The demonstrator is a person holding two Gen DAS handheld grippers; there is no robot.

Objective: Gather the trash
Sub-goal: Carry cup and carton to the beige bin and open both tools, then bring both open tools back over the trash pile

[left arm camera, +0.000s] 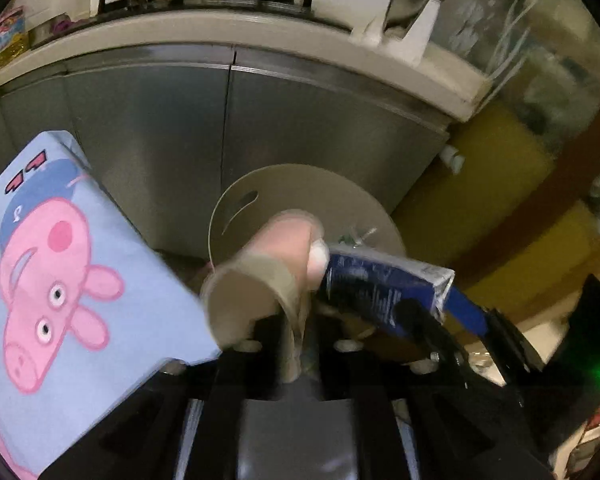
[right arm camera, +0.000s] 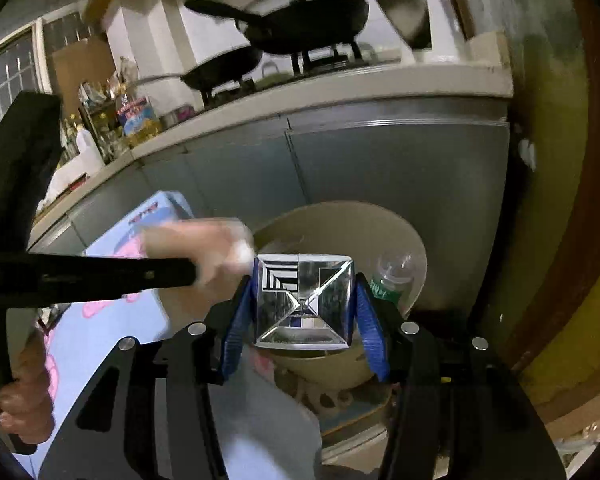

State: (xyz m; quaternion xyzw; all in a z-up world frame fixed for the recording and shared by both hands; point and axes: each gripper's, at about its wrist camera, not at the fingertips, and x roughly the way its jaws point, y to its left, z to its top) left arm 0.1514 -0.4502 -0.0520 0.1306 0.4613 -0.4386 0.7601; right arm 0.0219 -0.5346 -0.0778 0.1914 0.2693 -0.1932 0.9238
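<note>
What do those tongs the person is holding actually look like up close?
The right tongs are black angular plates joined by silver rivets, with blue ribbed pads lining the fingertips. The left tongs are black too, blurred here. A bare hand grips a black handle; no cables show.

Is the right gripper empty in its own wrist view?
No. The right gripper has its blue pads clamped on a drink carton, above the beige bin.

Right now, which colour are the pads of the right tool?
Blue pads, clamped on the silver-ended carton; the right wrist view shows them best.
</note>
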